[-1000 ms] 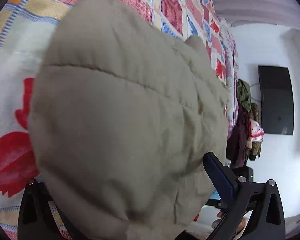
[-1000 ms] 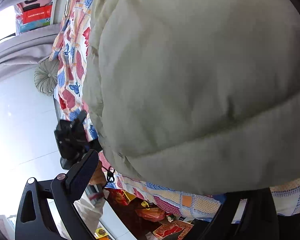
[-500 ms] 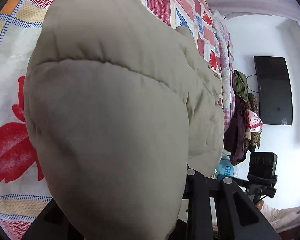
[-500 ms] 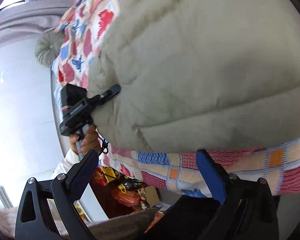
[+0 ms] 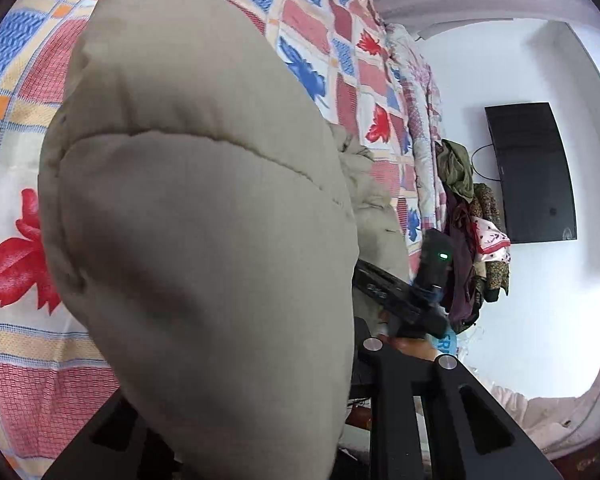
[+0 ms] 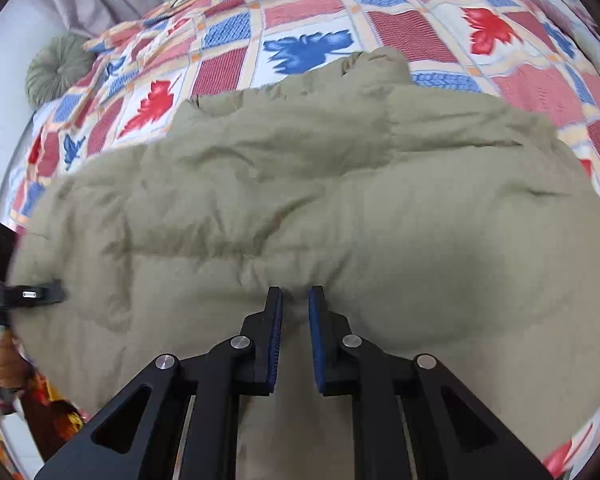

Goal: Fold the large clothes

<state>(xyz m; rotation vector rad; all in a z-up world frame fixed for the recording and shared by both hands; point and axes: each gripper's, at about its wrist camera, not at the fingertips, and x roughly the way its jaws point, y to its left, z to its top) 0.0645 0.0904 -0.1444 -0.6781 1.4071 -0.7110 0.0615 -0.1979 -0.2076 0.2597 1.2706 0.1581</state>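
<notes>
The puffy khaki quilted jacket [image 6: 300, 208], spread on the patchwork bedspread [image 6: 308, 20], looks soft, bulky and springy, best pinched at its hem, where the right gripper [image 6: 295, 300] clenches a fold between its jaws; the left gripper [image 5: 260, 400] is smothered, its jaws unreadable.

Patchwork-covered bed [image 6: 308, 12] bears a khaki padded jacket [image 6: 340, 208].

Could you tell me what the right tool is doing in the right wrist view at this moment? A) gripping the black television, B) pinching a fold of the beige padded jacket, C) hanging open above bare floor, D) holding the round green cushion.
B: the right tool has its blue-padded fingers closed on a bunched fold of the beige padded jacket, which lies on the patterned bedspread.
</notes>
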